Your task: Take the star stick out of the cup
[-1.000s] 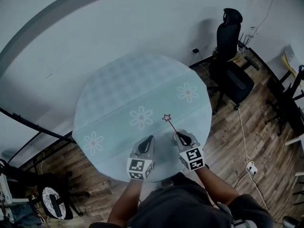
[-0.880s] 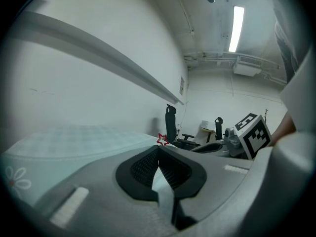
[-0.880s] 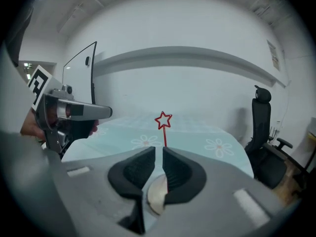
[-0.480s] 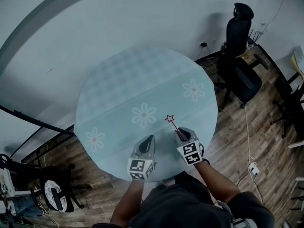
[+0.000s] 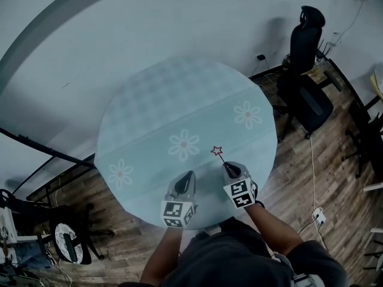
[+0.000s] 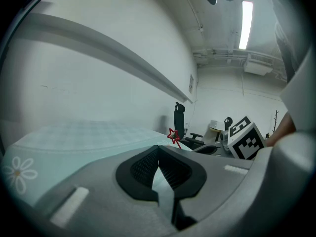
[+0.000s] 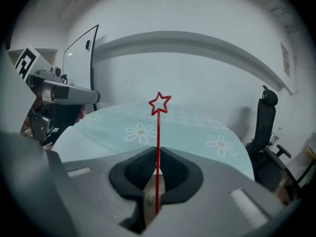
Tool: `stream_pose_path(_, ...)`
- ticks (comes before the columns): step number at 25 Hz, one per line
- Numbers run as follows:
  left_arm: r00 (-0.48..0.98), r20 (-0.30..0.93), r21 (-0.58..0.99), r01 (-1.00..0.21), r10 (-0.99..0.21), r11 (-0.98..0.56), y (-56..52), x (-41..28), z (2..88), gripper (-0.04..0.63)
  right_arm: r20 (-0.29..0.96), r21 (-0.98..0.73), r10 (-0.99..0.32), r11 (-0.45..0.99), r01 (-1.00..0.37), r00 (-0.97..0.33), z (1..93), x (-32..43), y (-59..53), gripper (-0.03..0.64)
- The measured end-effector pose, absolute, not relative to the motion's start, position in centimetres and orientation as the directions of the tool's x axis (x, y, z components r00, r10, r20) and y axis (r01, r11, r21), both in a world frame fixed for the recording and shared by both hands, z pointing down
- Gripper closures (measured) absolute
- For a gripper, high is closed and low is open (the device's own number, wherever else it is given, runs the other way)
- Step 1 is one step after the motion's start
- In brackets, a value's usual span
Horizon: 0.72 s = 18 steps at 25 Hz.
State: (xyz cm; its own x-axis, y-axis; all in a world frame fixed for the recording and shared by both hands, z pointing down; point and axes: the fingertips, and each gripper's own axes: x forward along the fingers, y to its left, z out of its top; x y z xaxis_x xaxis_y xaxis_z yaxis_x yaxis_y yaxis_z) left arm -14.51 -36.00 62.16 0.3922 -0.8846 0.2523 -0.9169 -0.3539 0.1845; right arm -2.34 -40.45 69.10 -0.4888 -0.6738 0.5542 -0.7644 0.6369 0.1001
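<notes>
The red star stick (image 5: 219, 155) is clamped by its lower end in my right gripper (image 5: 230, 170), which is shut on it over the near part of the round table (image 5: 149, 106). In the right gripper view the star stick (image 7: 158, 142) rises straight up from between the pads, its star outline at the top. My left gripper (image 5: 188, 176) hovers just left of it, shut with nothing between its jaws. The left gripper view shows the left gripper (image 6: 158, 151) and the star stick (image 6: 173, 136) beyond it. No cup shows in any view.
The table wears a pale blue cloth with flower prints (image 5: 183, 144). A black office chair (image 5: 306, 52) stands at the back right on the wooden floor. Dark frames and a wheel (image 5: 63, 243) lie at the lower left. The table's near edge is just under both grippers.
The head view has shifted slightly. The right gripper has drawn a little nearer with the stick still in it. The left gripper has stayed in place.
</notes>
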Motion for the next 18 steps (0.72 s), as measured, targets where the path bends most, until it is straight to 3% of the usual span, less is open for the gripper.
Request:
stream_pose_path(8, 0.395, 0.239, 0.183, -0.916, -0.887, -0.358, -35.6, -14.8, 61.9, 0.591, 0.512, 0.113, -0.707, 0.619, -0.777, -0.488, 67.4, -2.6, -40.4, 0.595)
stream_pose_path(18, 0.406, 0.185, 0.155, -0.911, -0.895, -0.381, -36.1, -14.8, 58.6, 0.591, 0.317, 0.093, -0.802, 0.557, -0.826, -0.505, 58.4, -2.8, -41.1, 0.595)
